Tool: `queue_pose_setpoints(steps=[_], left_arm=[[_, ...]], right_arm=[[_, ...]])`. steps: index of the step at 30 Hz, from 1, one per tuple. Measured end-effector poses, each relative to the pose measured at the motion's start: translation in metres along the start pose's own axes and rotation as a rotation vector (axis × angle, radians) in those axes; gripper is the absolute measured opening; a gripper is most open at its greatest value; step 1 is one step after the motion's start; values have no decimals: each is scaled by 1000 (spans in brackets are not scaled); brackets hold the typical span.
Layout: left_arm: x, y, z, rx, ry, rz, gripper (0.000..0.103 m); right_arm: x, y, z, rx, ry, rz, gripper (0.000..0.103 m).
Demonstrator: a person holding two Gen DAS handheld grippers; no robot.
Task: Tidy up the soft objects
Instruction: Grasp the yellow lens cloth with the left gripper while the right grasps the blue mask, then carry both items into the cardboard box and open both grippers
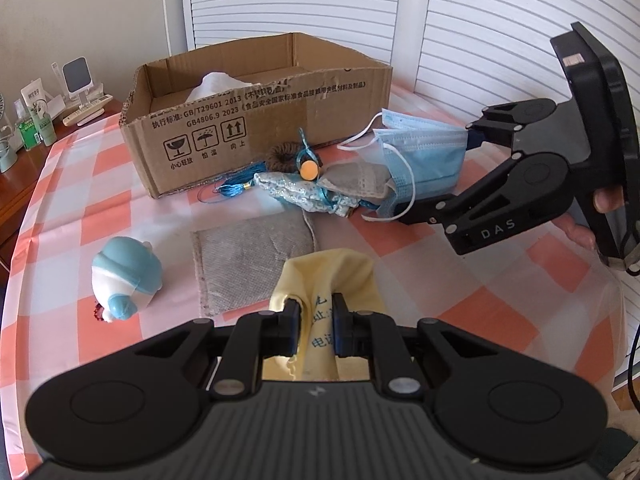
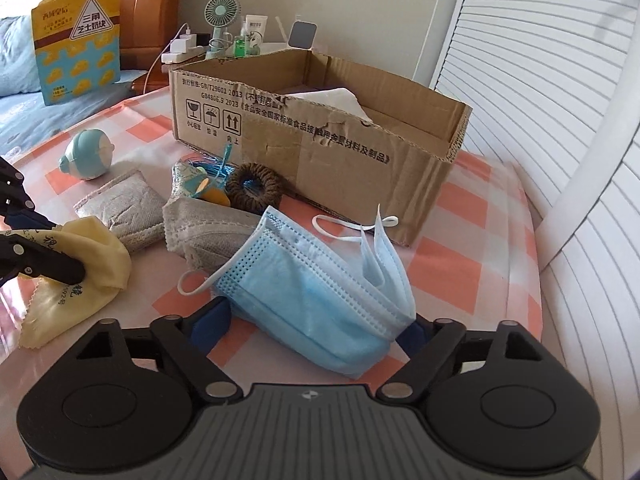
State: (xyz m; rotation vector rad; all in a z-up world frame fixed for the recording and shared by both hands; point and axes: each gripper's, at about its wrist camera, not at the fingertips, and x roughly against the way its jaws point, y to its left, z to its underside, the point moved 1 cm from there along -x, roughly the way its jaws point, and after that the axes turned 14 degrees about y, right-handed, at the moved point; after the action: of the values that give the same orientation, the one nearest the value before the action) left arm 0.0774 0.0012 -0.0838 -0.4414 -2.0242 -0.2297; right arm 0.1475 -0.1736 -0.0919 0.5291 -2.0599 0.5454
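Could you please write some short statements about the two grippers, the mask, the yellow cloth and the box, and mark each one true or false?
1. The left gripper is shut on the yellow cloth. True.
2. The blue face mask lies inside the cardboard box. False: it lies on the checked tablecloth, in front of the box.
3. The right gripper has its fingers on either side of the mask. True.
4. The cardboard box is empty. False: something white sits inside.
5. The blue-and-white toy is held by a gripper. False: it lies free on the cloth.
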Motion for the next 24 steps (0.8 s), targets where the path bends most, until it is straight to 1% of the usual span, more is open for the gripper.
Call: queue_pose_setpoints(steps=[2,3,5,7,9,10,16,24], left_arm=[[0,0,0,0,0,1,13],[0,0,0,-1,-1,1,13],[1,0,0,-2,-3,1,13],[1,0,0,-3,-3,-1,13],[3,-1,1,-6,-3,1,13],[4,-1,1,-8,-4,1,13],[15,-2,1,-23,-20,1,13],[40,-1,1,-45,-33,17,13]], right_arm=[[2,3,-1,10,4,22,76],[4,4,-1,11,5,28,73],[7,4,2,-6,14,38,57],[13,2,7,-32,15,40,50],[20,0,12,-62,7,37,41],[23,-2,15,-76,7,31,34],[49,-8,25,-135,-13,34,30],[88,-6,30,-154,-63,37,30]])
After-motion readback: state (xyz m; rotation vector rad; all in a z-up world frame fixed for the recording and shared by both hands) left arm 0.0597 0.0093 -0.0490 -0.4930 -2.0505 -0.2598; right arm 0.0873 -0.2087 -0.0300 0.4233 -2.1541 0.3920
